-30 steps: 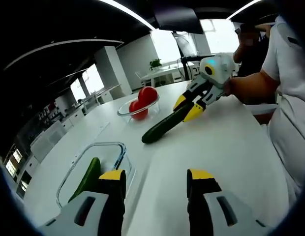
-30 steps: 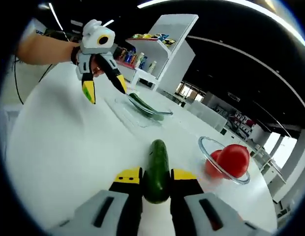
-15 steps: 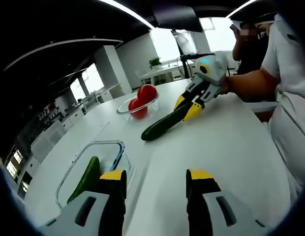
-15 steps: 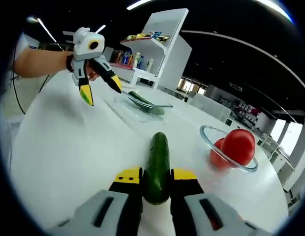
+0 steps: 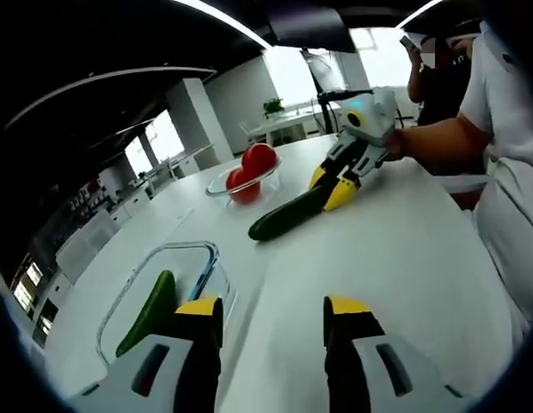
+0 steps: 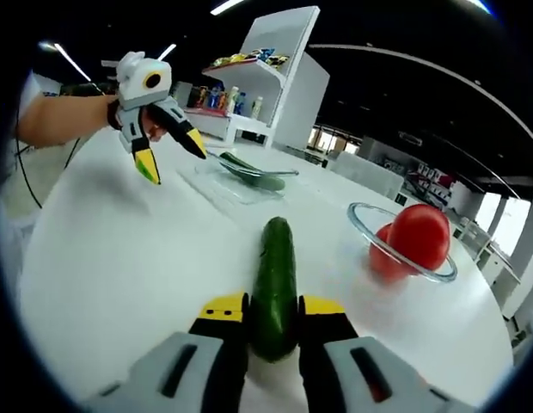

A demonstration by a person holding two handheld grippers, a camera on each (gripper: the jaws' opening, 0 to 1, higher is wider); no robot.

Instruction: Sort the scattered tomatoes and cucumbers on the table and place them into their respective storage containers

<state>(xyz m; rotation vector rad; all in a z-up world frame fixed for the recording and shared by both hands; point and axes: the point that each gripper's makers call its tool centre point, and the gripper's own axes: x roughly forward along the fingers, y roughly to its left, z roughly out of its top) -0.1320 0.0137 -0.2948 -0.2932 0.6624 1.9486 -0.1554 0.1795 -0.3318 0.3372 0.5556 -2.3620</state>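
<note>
1. Right gripper (image 6: 273, 314) clamped on a cucumber (image 6: 274, 284), jaws pressed to both its sides, the far end pointing straight ahead over the white table (image 6: 120, 258).
2. Left gripper (image 5: 265, 308) held with jaws apart, nothing between them, above the table.
3. Just beyond the left gripper's left jaw, a clear rectangular container (image 5: 176, 280) with a second cucumber (image 5: 149, 311) inside.
4. Farther ahead, to the right of the held cucumber in the right gripper view, a glass bowl (image 6: 404, 258) holding two tomatoes (image 6: 419, 238).
</note>
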